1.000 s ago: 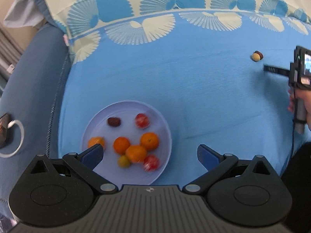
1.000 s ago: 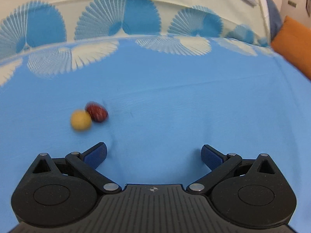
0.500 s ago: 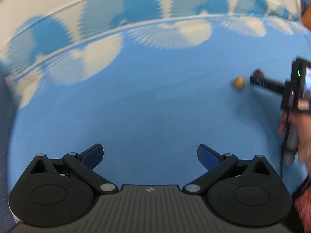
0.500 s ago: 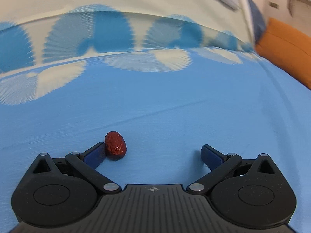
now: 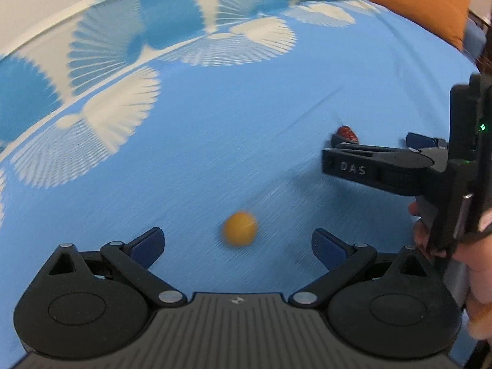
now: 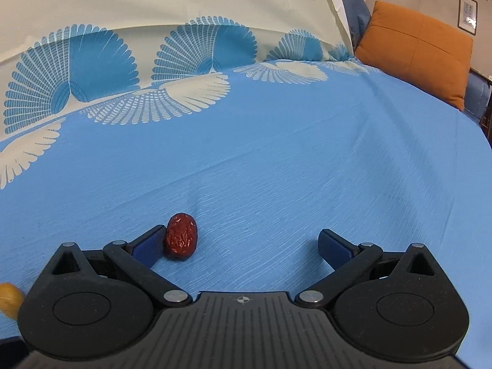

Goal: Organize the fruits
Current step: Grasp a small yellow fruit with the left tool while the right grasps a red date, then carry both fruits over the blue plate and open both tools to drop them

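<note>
A small yellow-orange round fruit [image 5: 240,229] lies on the blue cloth [image 5: 215,141], just ahead of and between the fingers of my open, empty left gripper [image 5: 238,244]. It also shows at the left edge of the right wrist view [image 6: 9,303]. A wrinkled red date [image 6: 180,235] lies on the cloth touching the inner side of the left finger of my open right gripper [image 6: 243,244]. In the left wrist view the right gripper [image 5: 369,144] comes in from the right, with the date [image 5: 347,133] at its far fingertip. The plate of fruits is out of view.
The cloth has a cream border with blue fan patterns [image 6: 77,77] at the back. An orange cushion [image 6: 415,52] stands at the back right, also seen in the left wrist view [image 5: 418,3]. A hand [image 5: 473,276] holds the right gripper.
My left gripper has swung right, away from the plate, and closed in on the yellow fruit. My right gripper has moved up to the date, which now touches its left finger.
</note>
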`<action>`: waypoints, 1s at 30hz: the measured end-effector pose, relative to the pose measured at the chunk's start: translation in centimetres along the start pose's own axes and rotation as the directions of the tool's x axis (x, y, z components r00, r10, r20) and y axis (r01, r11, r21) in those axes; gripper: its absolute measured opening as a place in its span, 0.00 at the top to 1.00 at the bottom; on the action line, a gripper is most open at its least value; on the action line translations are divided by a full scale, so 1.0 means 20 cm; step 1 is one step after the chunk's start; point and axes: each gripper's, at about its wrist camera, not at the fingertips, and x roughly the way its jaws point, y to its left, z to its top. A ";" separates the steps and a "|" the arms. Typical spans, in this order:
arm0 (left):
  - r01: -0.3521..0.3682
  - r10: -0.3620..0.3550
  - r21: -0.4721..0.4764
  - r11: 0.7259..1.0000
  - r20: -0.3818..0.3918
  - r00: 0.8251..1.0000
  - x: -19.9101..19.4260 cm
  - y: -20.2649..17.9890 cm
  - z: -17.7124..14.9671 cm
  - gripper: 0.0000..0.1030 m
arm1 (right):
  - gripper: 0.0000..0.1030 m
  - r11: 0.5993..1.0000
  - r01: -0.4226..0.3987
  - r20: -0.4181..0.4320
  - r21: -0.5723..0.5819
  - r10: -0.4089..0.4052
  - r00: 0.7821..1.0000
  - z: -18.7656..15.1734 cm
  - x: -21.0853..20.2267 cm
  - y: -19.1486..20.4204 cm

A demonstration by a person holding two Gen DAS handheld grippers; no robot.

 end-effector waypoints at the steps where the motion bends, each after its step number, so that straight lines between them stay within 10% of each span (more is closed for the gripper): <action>1: 0.011 -0.011 0.011 1.000 -0.013 1.000 0.03 -0.01 0.01 0.23 | 0.01 1.000 -0.001 0.000 0.001 0.001 1.000 0.00 0.00 0.00; 3: 0.053 -0.053 0.009 0.999 -0.042 0.998 0.08 -0.01 0.01 0.54 | 0.09 1.000 -0.015 -0.002 0.003 0.015 1.000 0.00 -0.01 0.00; 5: 0.052 -0.052 -0.009 0.999 -0.011 0.999 0.06 -0.01 0.02 0.72 | 0.76 0.996 -0.081 0.012 0.022 0.081 0.997 0.02 -0.04 0.01; 19: -0.160 0.147 -0.181 0.970 -0.087 0.985 -0.65 0.25 -0.35 0.72 | 0.79 0.990 0.116 0.143 0.086 -0.128 0.981 0.00 -0.25 -0.06; 24: -0.290 0.262 -0.255 0.922 -0.139 0.955 -1.05 0.37 -0.63 0.72 | 0.78 0.990 -0.137 0.222 0.020 0.129 0.966 0.00 -0.82 -0.01; 30: -0.380 0.332 -0.317 0.869 -0.196 0.923 -1.49 0.43 -0.96 0.72 | 0.78 0.899 -0.401 0.130 -0.174 0.425 0.896 -0.23 -1.52 -0.02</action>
